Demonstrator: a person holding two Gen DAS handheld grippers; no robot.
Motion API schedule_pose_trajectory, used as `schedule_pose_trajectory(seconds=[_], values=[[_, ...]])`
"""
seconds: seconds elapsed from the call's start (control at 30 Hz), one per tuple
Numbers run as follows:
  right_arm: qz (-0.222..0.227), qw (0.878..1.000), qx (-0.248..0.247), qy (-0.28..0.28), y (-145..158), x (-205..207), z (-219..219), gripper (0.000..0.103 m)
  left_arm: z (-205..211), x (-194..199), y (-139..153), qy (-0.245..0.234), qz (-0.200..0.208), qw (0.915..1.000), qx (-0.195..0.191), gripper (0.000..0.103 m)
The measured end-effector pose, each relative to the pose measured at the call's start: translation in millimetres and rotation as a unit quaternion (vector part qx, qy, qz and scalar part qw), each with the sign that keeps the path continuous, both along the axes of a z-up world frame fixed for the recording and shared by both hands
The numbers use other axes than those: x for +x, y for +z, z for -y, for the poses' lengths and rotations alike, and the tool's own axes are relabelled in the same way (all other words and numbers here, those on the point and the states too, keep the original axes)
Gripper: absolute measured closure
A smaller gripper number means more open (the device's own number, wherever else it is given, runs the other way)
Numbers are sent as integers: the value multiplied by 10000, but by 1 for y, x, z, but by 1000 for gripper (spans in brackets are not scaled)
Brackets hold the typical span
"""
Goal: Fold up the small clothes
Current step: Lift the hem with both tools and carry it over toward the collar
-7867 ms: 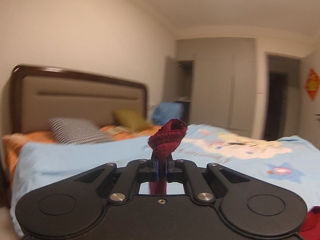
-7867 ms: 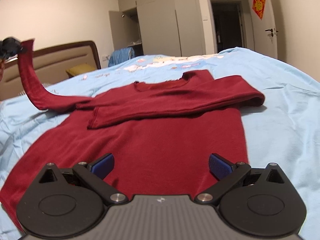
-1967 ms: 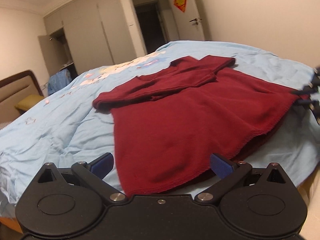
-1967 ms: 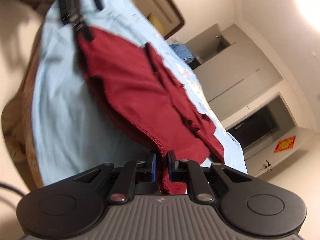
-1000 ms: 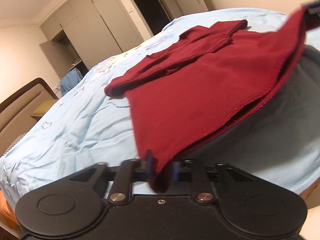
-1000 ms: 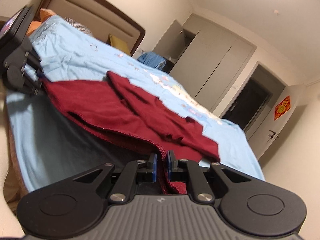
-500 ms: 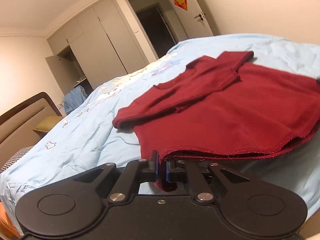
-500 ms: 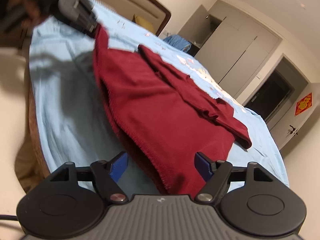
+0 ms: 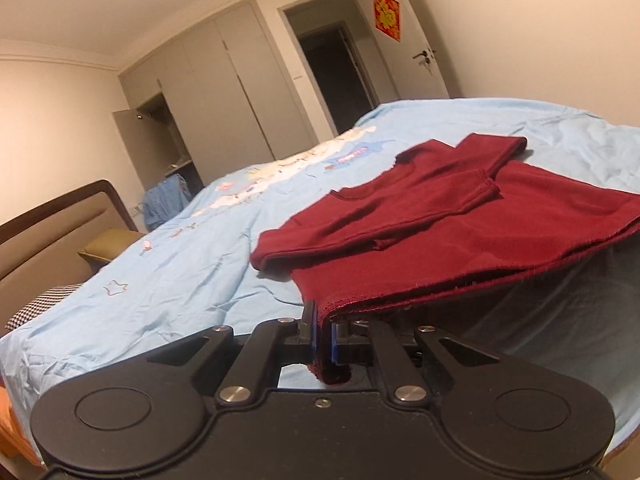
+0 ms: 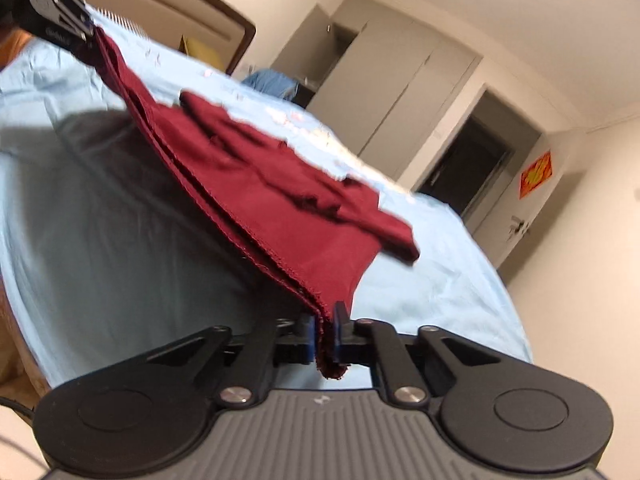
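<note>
A dark red sweater (image 9: 460,216) is spread on a light blue bedsheet (image 9: 192,264), its sleeves folded across the chest. One hem corner is pinched between the closed fingers of the left gripper (image 9: 324,336), with a scrap of cloth hanging below the pads. The other hem corner is clamped in the same way by the right gripper (image 10: 323,334). In the right wrist view the hem is stretched taut and raised off the sheet, running from the centre toward 10 o'clock, where the left gripper is seen. A shadow is cast on the sheet beneath the lifted edge. A headboard (image 9: 48,232) is seen at 9 o'clock in the left view, wardrobes (image 9: 224,96) near 12.
</note>
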State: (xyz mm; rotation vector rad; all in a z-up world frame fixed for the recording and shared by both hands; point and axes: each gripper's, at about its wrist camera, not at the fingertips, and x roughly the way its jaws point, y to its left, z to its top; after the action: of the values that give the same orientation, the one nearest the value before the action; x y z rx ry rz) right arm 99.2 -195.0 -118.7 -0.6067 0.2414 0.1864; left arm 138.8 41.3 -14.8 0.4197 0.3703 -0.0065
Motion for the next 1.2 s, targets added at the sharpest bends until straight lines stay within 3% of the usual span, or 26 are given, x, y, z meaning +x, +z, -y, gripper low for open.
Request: schedule_pose_trajectory(seconds=[0.17,0.37,0.73,1.0,1.2], values=[[611,9981,108,56,21,-13,-4,96,3,-9,12,107,371,9993,-1,98],[1261,9908,484,-88,51,-37,7,97,-3,-26,37,195,783,9962,-324,98],[2188,9714,906,-148,88,-105,20,97,-7,-90,82,29,1352,9885,-671,98],[2728,9553,1133,-93,114,-142,22,96,-8,-120,120,-40,1510,9840,-945,98],[2728,9534,1283,-153,124,-130,27,96,-5,-117,128,-147,1508,9845,-882,98]])
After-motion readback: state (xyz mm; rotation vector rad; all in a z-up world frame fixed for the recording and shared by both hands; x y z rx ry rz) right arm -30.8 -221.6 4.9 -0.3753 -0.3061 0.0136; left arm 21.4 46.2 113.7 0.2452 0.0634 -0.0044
